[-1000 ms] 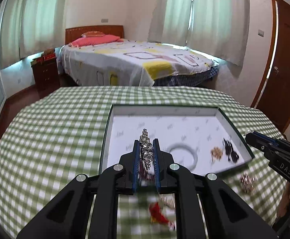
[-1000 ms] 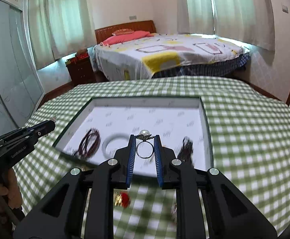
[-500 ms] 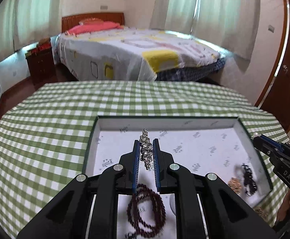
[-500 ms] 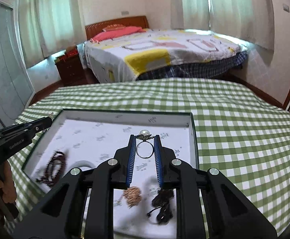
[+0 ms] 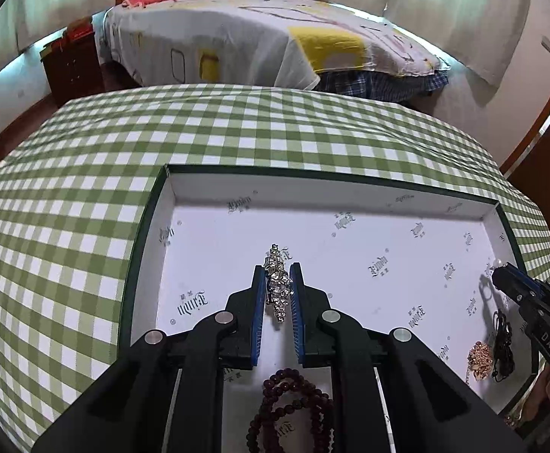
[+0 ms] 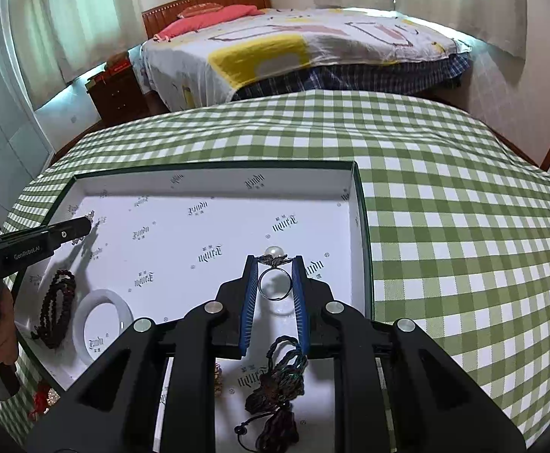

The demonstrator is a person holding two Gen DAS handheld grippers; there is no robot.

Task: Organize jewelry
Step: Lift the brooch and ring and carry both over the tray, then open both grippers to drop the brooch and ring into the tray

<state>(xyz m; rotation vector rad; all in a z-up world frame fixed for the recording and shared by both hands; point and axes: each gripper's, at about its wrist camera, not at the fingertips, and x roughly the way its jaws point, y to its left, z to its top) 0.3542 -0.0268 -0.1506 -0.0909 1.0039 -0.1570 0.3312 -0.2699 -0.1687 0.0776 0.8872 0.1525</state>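
Both wrist cameras look steeply down, close over the same tray [image 5: 407, 185]

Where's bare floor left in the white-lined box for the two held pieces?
Free: the far half of the green-rimmed white-lined box, from its back wall down to both fingers. Crowded: the near left, with dark red bead bracelet and white bangle, and the near right, with gold filigree piece and black cord.

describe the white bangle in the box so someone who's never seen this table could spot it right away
On the green checked tablecloth sits a shallow box with white printed lining. Near its left front corner lies the white bangle, flat beside a dark red bead bracelet. It is the only plain, smooth white ring there.
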